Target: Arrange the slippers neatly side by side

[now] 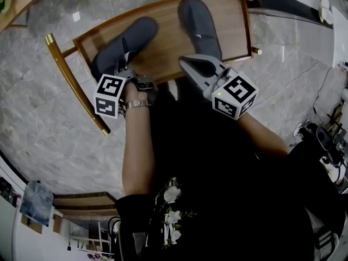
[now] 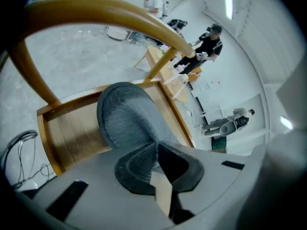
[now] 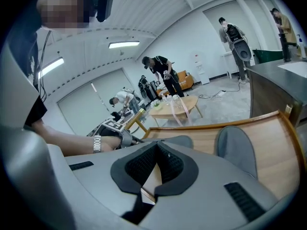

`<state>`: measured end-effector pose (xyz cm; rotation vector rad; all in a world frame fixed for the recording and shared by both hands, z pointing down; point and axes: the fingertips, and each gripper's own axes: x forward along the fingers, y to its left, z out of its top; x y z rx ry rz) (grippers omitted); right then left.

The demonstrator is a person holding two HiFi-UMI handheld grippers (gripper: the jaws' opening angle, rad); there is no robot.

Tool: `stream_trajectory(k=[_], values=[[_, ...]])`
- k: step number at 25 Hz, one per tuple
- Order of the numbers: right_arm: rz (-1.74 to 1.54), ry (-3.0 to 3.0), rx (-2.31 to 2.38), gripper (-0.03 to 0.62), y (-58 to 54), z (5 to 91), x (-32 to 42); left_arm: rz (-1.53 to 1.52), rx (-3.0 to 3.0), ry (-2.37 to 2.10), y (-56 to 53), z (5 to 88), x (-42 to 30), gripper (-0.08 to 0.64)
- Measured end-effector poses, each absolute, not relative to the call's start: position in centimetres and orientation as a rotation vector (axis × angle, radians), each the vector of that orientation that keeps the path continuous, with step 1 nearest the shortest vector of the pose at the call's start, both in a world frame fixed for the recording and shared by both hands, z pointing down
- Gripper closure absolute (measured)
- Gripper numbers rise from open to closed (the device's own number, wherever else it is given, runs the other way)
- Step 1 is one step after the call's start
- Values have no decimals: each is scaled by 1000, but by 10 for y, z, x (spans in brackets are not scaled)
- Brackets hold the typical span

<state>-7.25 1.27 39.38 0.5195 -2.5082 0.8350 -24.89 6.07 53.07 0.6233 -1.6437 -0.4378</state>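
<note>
Two grey slippers lie on a wooden chair seat. The left slipper lies slanted, toe toward the middle; the right slipper lies almost straight, apart from it. My left gripper is at the left slipper's heel, and in the left gripper view its pads are shut on the rear edge of that slipper. My right gripper hovers shut and empty just before the right slipper's heel. In the right gripper view the right slipper lies ahead to the right.
The chair's curved wooden backrest arcs over the seat's left side. Marble floor surrounds the chair. Cables and gear lie on the floor at right. Several people stand round a low table far off.
</note>
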Motion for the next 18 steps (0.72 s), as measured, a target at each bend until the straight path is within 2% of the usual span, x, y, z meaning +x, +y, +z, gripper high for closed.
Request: stream_trajectory(k=[10, 18], values=[[842, -2581, 514, 595, -14, 380, -36, -36, 1151, -1505, 54, 484, -195, 551], [921, -2567, 613, 595, -30, 403, 0, 339, 1412, -1331, 55, 468, -169, 551]])
